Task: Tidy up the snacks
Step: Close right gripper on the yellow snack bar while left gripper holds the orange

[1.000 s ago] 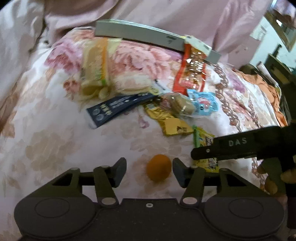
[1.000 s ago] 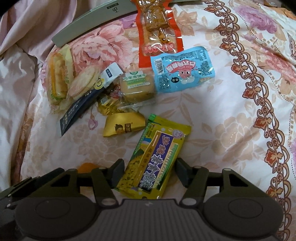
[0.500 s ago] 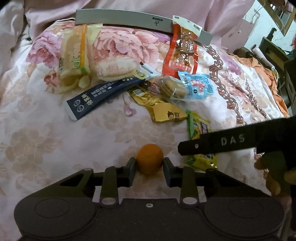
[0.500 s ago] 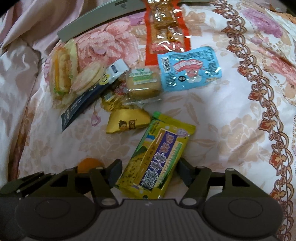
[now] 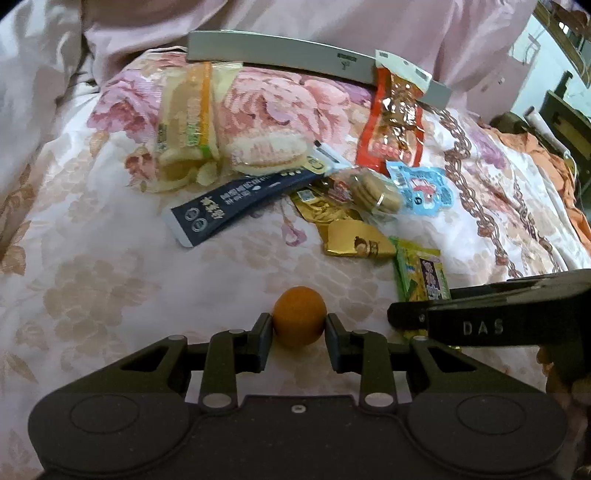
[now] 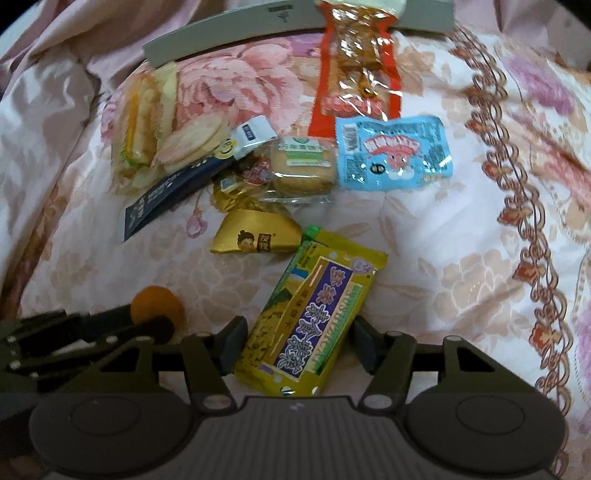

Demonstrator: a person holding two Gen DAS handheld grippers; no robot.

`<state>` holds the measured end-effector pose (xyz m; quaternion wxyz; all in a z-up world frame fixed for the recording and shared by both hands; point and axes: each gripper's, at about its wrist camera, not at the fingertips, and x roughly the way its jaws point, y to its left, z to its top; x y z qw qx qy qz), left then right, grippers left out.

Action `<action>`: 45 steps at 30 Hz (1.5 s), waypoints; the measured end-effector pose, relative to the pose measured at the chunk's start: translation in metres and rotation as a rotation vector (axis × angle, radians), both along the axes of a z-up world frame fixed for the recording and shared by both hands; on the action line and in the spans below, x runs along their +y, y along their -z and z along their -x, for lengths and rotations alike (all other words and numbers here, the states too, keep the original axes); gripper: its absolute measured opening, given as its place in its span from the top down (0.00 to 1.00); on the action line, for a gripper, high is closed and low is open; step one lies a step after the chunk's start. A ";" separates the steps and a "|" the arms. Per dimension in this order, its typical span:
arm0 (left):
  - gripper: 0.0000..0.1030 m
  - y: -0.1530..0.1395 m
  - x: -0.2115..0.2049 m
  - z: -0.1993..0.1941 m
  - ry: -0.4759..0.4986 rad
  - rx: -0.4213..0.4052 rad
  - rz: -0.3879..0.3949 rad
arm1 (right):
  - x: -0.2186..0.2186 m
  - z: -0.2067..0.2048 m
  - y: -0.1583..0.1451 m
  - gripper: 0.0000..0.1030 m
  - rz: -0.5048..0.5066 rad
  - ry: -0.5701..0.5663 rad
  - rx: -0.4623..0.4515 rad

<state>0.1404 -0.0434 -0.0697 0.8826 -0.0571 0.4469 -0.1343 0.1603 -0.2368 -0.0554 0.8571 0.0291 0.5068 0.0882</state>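
- The left gripper (image 5: 298, 332) is clamping a small round orange snack (image 5: 299, 316) between both pads, low over a floral bedspread (image 5: 110, 288).
- The right gripper (image 6: 297, 341) is straddling a yellow-green snack packet (image 6: 308, 317); its jaws are closing on the packet's two long edges, with the pads not clearly pressing yet.
- Seen from the right wrist, the orange snack is sitting just left of that packet, with the left gripper's fingers around it.
- A gold foil packet (image 6: 255, 238) is lying just beyond the yellow-green packet's far end.
- Further beyond it, a clear-wrapped biscuit (image 6: 303, 166) is resting beside a light blue sachet (image 6: 393, 151).
- A red packet (image 6: 356, 70) is stretching away past the sachet, its top overlapping a long grey box (image 6: 221, 35).
- To the far left of the yellow-green packet, a dark navy stick pack (image 5: 240, 201) and pale cracker packs (image 5: 188, 118) are lying together.
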 end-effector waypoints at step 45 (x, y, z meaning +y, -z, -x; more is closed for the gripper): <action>0.69 -0.014 0.012 0.004 -0.084 -0.106 0.024 | 0.065 0.041 0.002 0.57 0.673 -0.363 -0.395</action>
